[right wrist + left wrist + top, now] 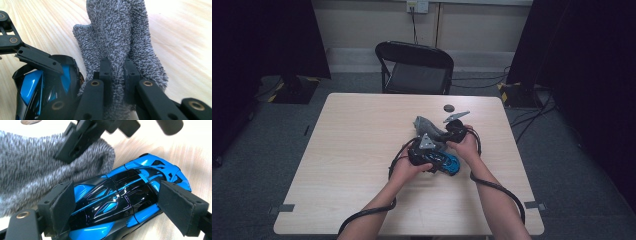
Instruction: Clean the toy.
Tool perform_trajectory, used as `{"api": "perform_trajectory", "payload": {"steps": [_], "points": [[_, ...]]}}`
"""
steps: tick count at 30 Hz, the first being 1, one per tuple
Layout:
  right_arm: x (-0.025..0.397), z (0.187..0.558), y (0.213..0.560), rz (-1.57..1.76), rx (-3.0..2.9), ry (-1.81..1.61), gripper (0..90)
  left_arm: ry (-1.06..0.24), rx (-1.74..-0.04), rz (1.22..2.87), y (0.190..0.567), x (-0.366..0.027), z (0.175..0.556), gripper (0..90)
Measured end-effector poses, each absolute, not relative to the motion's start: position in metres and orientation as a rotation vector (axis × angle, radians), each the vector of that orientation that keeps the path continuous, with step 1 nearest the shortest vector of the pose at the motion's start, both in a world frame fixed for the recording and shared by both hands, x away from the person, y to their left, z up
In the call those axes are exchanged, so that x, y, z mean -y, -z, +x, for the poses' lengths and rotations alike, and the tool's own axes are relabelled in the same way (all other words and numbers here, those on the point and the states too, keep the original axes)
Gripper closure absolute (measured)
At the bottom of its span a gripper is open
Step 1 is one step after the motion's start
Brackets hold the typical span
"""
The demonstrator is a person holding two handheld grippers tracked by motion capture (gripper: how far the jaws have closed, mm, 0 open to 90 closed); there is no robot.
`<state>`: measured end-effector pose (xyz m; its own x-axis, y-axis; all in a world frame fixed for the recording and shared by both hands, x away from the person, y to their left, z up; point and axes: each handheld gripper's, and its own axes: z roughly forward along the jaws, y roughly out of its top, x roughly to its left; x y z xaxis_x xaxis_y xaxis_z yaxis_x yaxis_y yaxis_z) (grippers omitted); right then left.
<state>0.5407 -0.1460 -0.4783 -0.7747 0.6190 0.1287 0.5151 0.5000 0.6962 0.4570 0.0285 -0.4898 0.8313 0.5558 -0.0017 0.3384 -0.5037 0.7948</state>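
Black folding chair beyond the table; small dark disc on it.

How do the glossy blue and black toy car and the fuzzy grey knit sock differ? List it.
The glossy blue and black toy car is hard and shiny; the fuzzy grey knit sock is soft and matte.
The car lies flat on the table between the left gripper jaws; the sock is bunched and pinched in the right gripper.
The car keeps its shape; the sock is creased.
Both touch, each held by a gripper.

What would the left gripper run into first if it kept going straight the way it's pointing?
Probably the grey sock: the left gripper straddles the blue toy car, whose far end meets the sock's opening. Depth is uncertain.
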Motion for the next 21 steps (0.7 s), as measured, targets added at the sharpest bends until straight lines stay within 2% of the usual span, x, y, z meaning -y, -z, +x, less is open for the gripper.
{"api": "perform_trajectory", "payload": {"steps": [21], "points": [[0.1506,0.533,0.4889,0.862,-2.668,-1.149,80.3,-0.313,-0.662,2.151,0.489,-0.0276,0.4569,14.4]]}}
